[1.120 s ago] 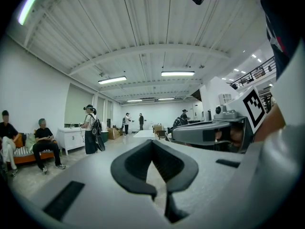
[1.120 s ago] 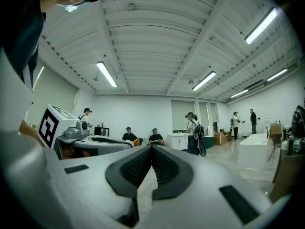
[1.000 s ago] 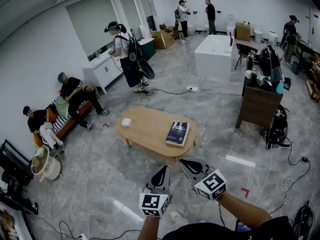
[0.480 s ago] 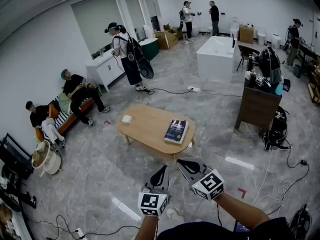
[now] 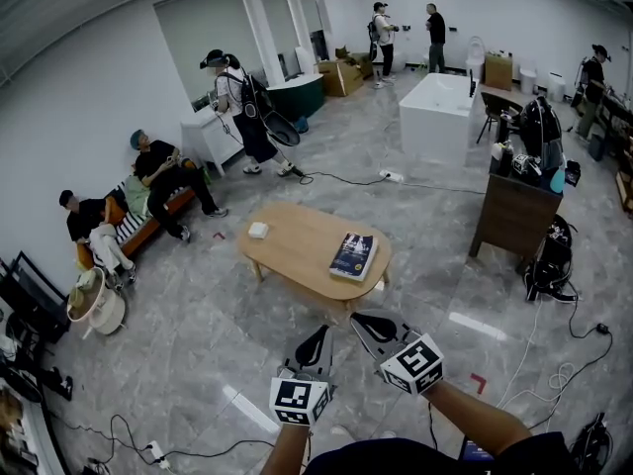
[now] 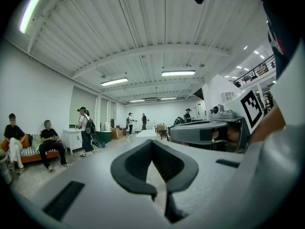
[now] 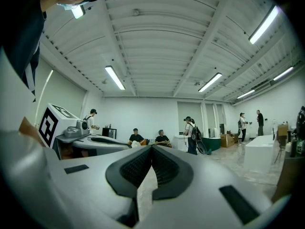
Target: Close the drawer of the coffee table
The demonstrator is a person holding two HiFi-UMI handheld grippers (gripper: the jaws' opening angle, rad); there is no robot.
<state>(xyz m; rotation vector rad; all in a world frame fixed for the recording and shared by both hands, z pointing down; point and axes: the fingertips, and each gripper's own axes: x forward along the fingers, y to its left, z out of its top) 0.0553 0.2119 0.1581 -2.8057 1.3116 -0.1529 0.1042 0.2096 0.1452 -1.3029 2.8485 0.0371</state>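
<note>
The oval wooden coffee table (image 5: 297, 255) stands on the grey floor ahead of me. A dark blue book (image 5: 353, 256) and a small white box (image 5: 258, 231) lie on its top. I cannot make out a drawer from this angle. My left gripper (image 5: 316, 339) and right gripper (image 5: 364, 325) hover side by side short of the table's near edge, both shut on nothing. In the left gripper view the left gripper (image 6: 152, 144) points up into the room. The right gripper (image 7: 151, 150) does the same in the right gripper view.
Two people sit on a bench (image 5: 148, 228) at the left, and a person with a backpack (image 5: 237, 102) stands beyond the table. A white tub (image 5: 445, 117) and a dark wooden cabinet (image 5: 514, 211) stand at the right. Cables (image 5: 554, 364) trail over the floor.
The head view has shifted slightly, so the table sits a little further right. The standing person has stepped left. Both grippers hold about the same place, still shut.
</note>
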